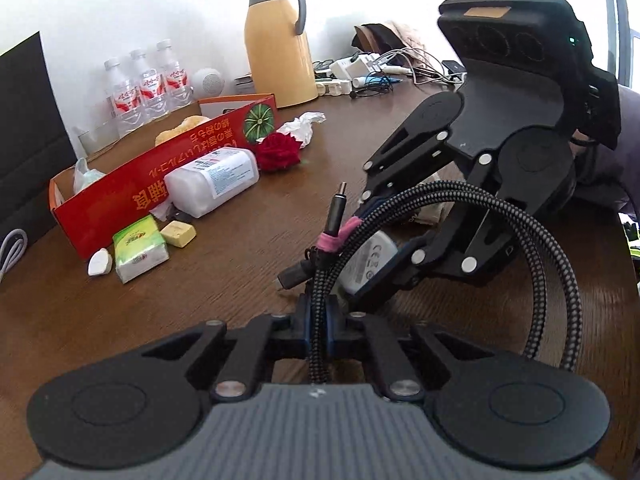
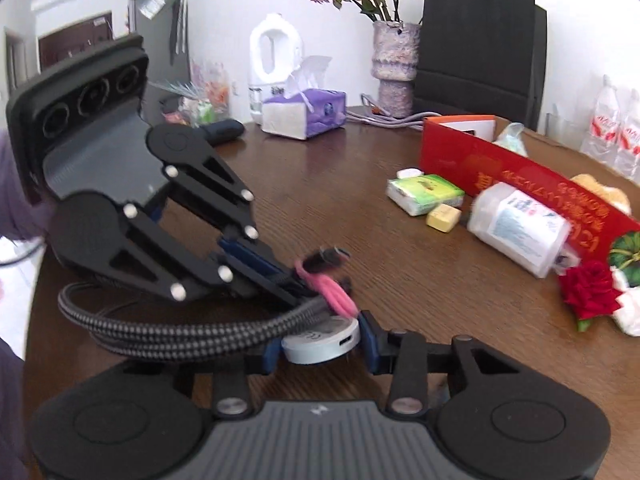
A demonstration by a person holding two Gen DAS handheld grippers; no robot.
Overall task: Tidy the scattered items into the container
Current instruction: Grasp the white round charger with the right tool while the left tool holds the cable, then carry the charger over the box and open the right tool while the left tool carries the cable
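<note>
You've got two grippers in play, the left gripper [image 1: 319,320] and the right gripper [image 2: 322,350], and one braided cable [image 1: 552,280] with one round white adapter [image 2: 320,340]. One red box [image 1: 140,184] sits toward the tabletop's far edge. Beside it you've got one white bottle [image 1: 212,184], one green tissue pack [image 1: 138,248], one yellow block [image 1: 178,234], one red rose [image 1: 278,152]. Three water bottles [image 1: 146,84] at the back, one yellow jug [image 1: 278,48].

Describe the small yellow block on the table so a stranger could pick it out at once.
Find the long red box on the brown table. At its near side a white bottle lies tipped over; just in front sits the yellow block, beside a green tissue pack. It is the only small, pale-yellow cube there.
</note>
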